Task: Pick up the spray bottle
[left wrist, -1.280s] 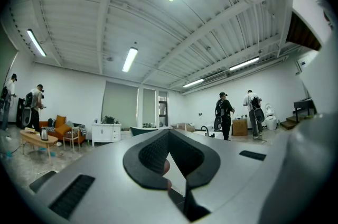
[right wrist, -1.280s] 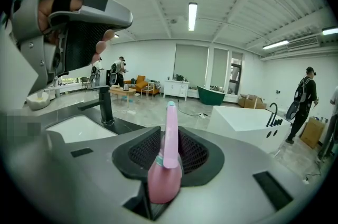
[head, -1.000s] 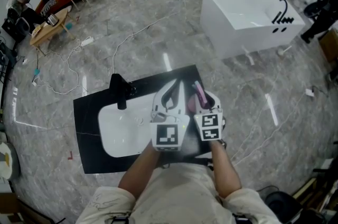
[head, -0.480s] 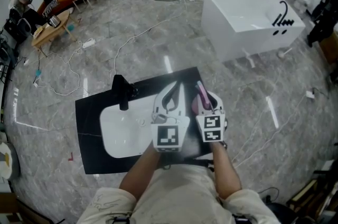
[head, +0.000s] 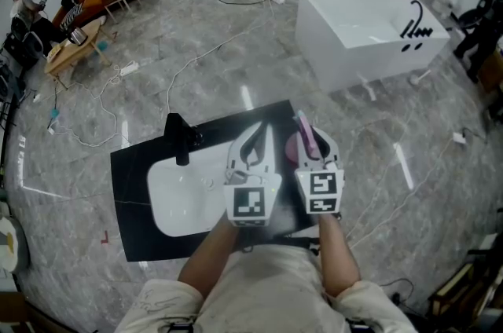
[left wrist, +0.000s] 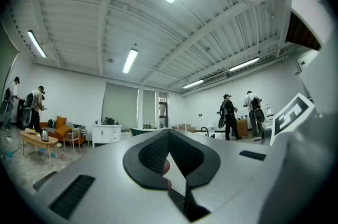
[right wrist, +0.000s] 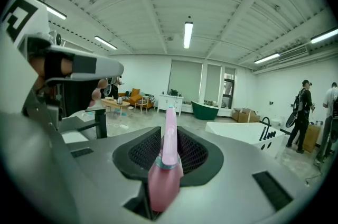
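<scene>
The spray bottle (head: 302, 137) is pink with a slim pointed top, and it is lifted above the right end of the black counter (head: 130, 202). My right gripper (head: 309, 144) is shut on it. In the right gripper view the spray bottle (right wrist: 168, 128) stands upright between the dark mesh pads of the right gripper (right wrist: 170, 151), its lower body hidden down between the jaws. My left gripper (head: 259, 137) hovers just to the left at about the same height. In the left gripper view the left gripper (left wrist: 170, 136) has its fingertips together with nothing between them.
A white basin (head: 185, 194) is set into the black counter, with a black faucet (head: 179, 137) at its far left edge. A white bathtub (head: 369, 25) stands on the marble floor behind. Cables (head: 189, 56) trail across the floor. People (right wrist: 303, 106) stand at the far right.
My right gripper has risen with the pink bottle in it, so it looks larger and nearer in the head view. The left gripper has stayed put.
</scene>
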{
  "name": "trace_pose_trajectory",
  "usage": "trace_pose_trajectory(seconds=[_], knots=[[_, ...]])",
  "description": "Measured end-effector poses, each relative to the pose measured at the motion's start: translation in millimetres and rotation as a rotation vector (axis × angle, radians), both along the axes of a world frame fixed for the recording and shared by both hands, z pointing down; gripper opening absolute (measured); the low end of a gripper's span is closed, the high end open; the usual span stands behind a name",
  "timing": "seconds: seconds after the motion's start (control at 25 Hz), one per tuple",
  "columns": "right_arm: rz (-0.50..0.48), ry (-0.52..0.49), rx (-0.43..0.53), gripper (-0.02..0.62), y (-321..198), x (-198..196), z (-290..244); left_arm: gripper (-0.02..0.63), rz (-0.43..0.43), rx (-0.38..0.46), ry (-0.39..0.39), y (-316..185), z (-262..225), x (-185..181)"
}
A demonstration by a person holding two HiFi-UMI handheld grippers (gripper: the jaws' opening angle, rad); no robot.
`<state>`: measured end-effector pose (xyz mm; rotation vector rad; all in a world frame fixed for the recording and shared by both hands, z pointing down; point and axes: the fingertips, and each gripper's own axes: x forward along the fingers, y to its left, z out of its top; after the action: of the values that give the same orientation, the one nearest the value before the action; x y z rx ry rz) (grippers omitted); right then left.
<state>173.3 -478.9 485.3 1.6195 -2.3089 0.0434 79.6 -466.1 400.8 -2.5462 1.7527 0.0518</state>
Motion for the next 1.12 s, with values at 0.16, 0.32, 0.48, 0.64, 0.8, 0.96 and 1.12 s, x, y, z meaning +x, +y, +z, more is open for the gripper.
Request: trace_pose_trajectory(seconds=[0.16,0.32,0.48,0.64,0.8,0.96,1.12], knots=[[0.006,-0.015,0.052,0.097,3,2,-27,0.002,0.008,0.016,-0.015,1,-3,3],[0.008,-0.023,0.095,0.097,9,5,-49,0.002,0.017,0.037,-0.032,3,-8,5],[0.015,-0.051,0.148,0.097,16,6,-76,0.002,0.026,0.035,-0.017,6,-10,8],[0.014,-0.073,0.202,0.096,22,8,-97,0.002,0.033,0.037,-0.006,10,-14,12],[0.020,-0.090,0.253,0.097,31,9,-113,0.002,0.039,0.046,0.008,14,-19,13],[0.047,-0.124,0.317,0.097,38,13,-124,0.002,0.045,0.055,0.007,18,-20,14],[0.067,-0.145,0.357,0.095,43,14,-126,0.002,0.048,0.045,0.018,20,-19,14]])
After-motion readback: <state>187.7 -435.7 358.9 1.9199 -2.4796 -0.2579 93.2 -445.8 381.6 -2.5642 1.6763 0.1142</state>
